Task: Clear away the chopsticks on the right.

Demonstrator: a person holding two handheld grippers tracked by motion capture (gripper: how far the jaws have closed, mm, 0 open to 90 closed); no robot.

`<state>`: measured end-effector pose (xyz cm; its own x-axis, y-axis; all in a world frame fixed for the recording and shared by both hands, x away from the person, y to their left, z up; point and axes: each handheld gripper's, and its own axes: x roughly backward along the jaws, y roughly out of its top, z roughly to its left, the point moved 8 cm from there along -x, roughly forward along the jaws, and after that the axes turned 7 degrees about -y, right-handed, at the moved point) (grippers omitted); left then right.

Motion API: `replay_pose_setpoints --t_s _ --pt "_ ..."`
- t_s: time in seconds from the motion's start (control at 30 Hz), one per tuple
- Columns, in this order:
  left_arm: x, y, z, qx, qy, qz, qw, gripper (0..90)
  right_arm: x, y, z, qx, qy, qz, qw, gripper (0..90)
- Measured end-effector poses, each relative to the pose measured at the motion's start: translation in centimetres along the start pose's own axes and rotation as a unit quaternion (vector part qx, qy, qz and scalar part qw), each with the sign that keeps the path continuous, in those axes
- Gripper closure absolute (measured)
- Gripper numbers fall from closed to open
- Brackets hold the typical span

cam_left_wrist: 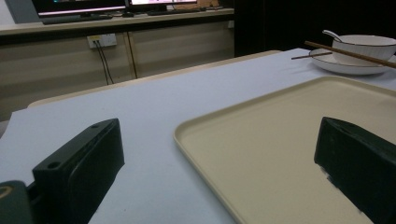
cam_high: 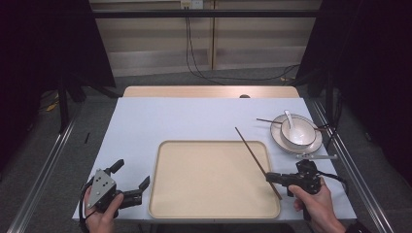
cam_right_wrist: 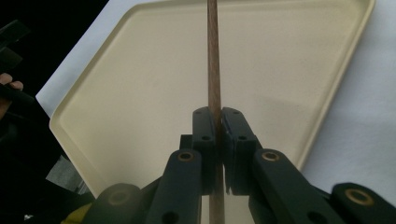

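A beige tray (cam_high: 214, 211) lies at the front middle of the white table. My right gripper (cam_high: 270, 178) is shut on a brown chopstick (cam_high: 252, 153), held above the tray's right edge; the stick slants up and back to the left. In the right gripper view the chopstick (cam_right_wrist: 214, 56) runs straight up between the closed jaws over the tray (cam_right_wrist: 140, 84). My left gripper (cam_high: 132, 178) stands open left of the tray, nothing between its fingers. A white bowl (cam_high: 297, 132) with a spoon (cam_high: 288, 117) sits on a plate (cam_high: 315, 145) at the right, a second chopstick (cam_high: 266, 120) resting by it.
In the left gripper view the tray (cam_left_wrist: 261, 140) reaches between the jaws, with the bowl (cam_left_wrist: 364, 46) far off at the right. Metal rails run along both sides of the table. Cables hang down the wall behind.
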<state>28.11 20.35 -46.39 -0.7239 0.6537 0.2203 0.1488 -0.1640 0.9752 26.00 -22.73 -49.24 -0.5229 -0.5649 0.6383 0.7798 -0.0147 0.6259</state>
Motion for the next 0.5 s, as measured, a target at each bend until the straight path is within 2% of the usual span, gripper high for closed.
replay_pose_setpoints --t_s 0.2,0.43,0.5 --pt "0.0 0.0 -0.1 0.005 0.003 -0.002 1.0 1.3 -0.9 -1.2 0.5 -0.011 -0.005 0.023 0.9997 85.0" --pt "0.0 -0.1 0.0 0.0 0.002 0.002 1.0 1.4 -2.0 -2.4 0.2 0.003 -0.033 0.05 0.9982 85.0" --pt "0.0 -0.1 0.0 -0.003 0.002 0.003 1.0 1.5 -2.1 -2.5 0.2 0.004 -0.04 0.049 0.998 85.0"
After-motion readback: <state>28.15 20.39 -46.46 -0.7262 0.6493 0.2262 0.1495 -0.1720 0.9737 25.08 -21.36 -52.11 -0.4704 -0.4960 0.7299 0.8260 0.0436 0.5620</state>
